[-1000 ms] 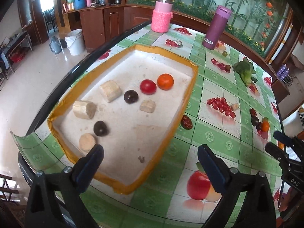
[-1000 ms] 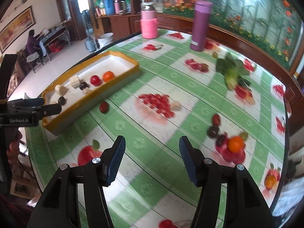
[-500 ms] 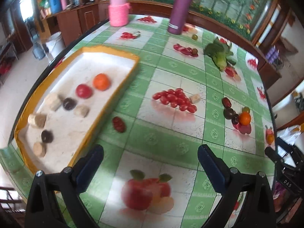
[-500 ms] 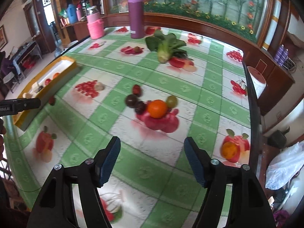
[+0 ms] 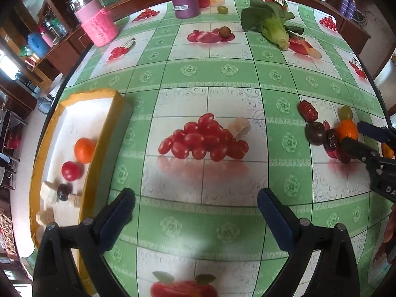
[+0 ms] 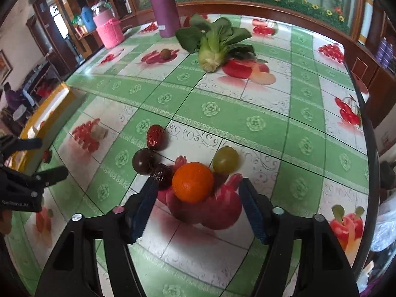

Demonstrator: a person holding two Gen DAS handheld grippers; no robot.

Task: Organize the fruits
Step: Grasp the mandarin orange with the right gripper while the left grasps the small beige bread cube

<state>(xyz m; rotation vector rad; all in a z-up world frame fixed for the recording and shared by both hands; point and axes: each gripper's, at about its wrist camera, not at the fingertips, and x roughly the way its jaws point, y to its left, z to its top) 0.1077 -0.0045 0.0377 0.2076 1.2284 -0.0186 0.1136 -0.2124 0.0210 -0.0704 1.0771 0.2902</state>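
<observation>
My right gripper [image 6: 198,198] is open, its fingers either side of an orange [image 6: 192,182] on the tablecloth. Beside the orange lie a green grape [image 6: 225,160], a dark plum [image 6: 143,161], a dark date [image 6: 162,172] and a red date [image 6: 155,137]. My left gripper [image 5: 196,212] is open and empty above the cloth. The yellow tray [image 5: 106,128] at left holds an orange [image 5: 84,146], a tomato [image 5: 71,170], a dark fruit [image 5: 63,190] and banana pieces [image 5: 49,193]. A banana piece [image 5: 239,126] lies loose mid-table.
A bok choy [image 6: 214,47], a purple flask [image 6: 164,5] and a pink-sleeved jar [image 6: 109,31] stand at the far side. A small brown fruit [image 6: 165,54] lies near the flask. The table edge runs along the right [image 6: 368,128]. The cloth has printed fruit pictures.
Both grippers moved right and forward. The right gripper closed in on the orange cluster, its fingers now flanking the orange. The left gripper swung away from the tray toward mid-table.
</observation>
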